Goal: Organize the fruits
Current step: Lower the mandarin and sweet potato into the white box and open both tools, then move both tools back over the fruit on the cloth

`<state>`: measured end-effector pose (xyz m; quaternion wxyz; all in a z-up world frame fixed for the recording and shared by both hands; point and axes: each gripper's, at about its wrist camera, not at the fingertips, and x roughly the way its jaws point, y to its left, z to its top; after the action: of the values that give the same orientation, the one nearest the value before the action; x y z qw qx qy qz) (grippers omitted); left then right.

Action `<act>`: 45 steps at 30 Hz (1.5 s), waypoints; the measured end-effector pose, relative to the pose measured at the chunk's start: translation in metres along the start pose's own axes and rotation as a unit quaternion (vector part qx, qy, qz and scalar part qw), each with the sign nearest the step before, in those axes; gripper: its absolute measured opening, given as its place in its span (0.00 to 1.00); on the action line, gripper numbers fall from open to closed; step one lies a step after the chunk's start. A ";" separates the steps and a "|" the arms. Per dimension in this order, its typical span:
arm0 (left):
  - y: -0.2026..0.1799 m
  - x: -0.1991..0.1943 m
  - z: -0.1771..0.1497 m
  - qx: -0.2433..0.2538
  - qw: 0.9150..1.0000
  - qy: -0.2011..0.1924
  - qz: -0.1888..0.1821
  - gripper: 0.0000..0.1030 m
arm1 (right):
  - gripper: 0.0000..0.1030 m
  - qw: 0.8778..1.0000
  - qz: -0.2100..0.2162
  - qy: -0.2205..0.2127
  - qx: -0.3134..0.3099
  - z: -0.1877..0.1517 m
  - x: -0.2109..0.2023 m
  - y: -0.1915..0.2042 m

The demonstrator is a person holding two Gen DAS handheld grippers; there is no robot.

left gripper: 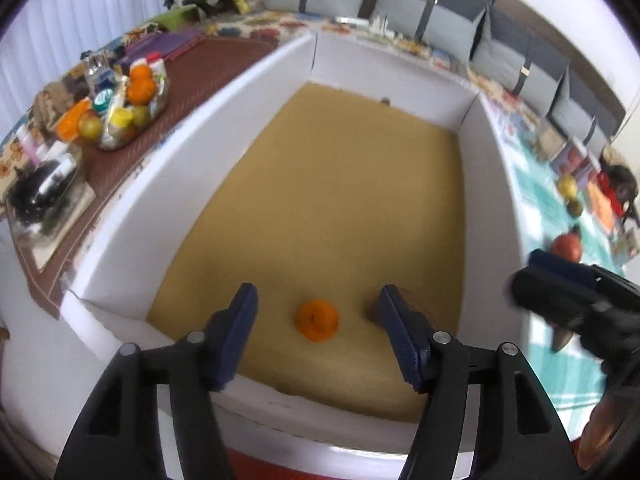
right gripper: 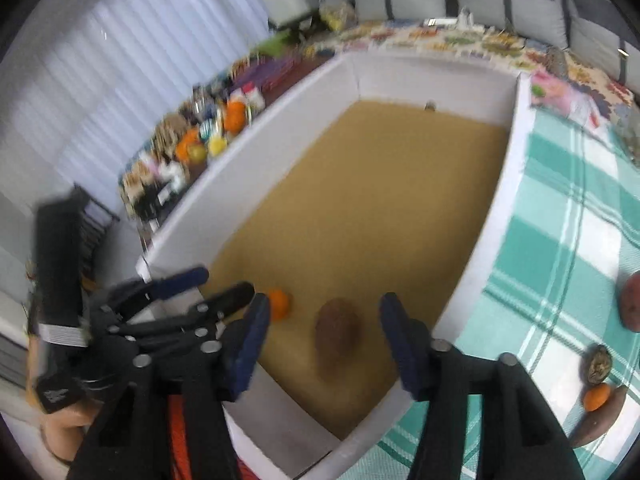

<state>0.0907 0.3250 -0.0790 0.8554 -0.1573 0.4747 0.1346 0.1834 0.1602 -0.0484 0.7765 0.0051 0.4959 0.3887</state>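
Small round orange fruit [left gripper: 317,320] lies on the tan floor of the white-walled box [left gripper: 168,184], near its front wall, below the left gripper [left gripper: 318,334], untouched between parted jaws. Brown oval fruit [right gripper: 337,330] lies just beside it, under the right gripper [right gripper: 324,342], whose jaws likewise stand apart and empty.

Bright, even daylight, coming through pale vertical blinds [right gripper: 132,80] at left, nearly blown out to white. Soft, faint shadows only inside the white box [left gripper: 280,92]. Heavy fisheye bending, straight edges curved, black vignette at the corners. Motion blur throughout, stronger in the right wrist view: smeared clutter [right gripper: 200,140] by the blinds, smeared right hand-held gripper [left gripper: 576,300] at the frame edge.
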 end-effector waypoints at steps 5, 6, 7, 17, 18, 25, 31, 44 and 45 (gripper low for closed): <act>-0.042 -0.019 -0.005 0.024 0.998 -0.033 -0.047 0.70 | 0.90 0.996 -0.031 -0.077 -0.011 -0.011 -0.069 -0.020; -0.061 -0.025 -0.012 0.040 0.996 -0.041 -0.062 0.74 | 0.93 0.995 -0.048 -0.090 -0.013 -0.022 -0.085 -0.030; -0.075 -0.029 -0.018 0.052 0.995 -0.045 -0.075 0.77 | 0.94 0.993 -0.068 -0.099 -0.016 -0.035 -0.097 -0.042; -0.238 -0.029 -0.114 0.170 0.969 -0.047 -0.170 0.79 | 0.94 0.953 -0.271 -0.115 0.066 -0.202 -0.176 -0.181; -0.249 -0.024 -0.126 0.173 0.968 -0.047 -0.174 0.79 | 0.94 0.949 -0.280 -0.119 0.081 -0.217 -0.181 -0.192; -0.277 0.029 -0.173 0.179 0.969 0.007 -0.168 0.79 | 0.94 0.939 -0.301 -0.098 0.132 -0.260 -0.180 -0.224; -0.295 0.043 -0.186 0.225 0.965 -0.013 -0.132 0.79 | 0.94 0.935 -0.322 -0.090 0.121 -0.270 -0.171 -0.242; -0.297 0.061 -0.196 0.269 0.955 -0.020 -0.121 0.86 | 0.98 0.931 -0.334 -0.069 0.131 -0.279 -0.146 -0.259; -0.298 0.061 -0.198 0.277 0.953 -0.022 -0.118 0.87 | 1.00 0.930 -0.334 -0.070 0.133 -0.279 -0.146 -0.260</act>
<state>0.0830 -0.0210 -0.1882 0.8855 0.0338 0.4523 -0.1008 0.0928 -0.2152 -0.1811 0.8865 -0.0305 0.4604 0.0357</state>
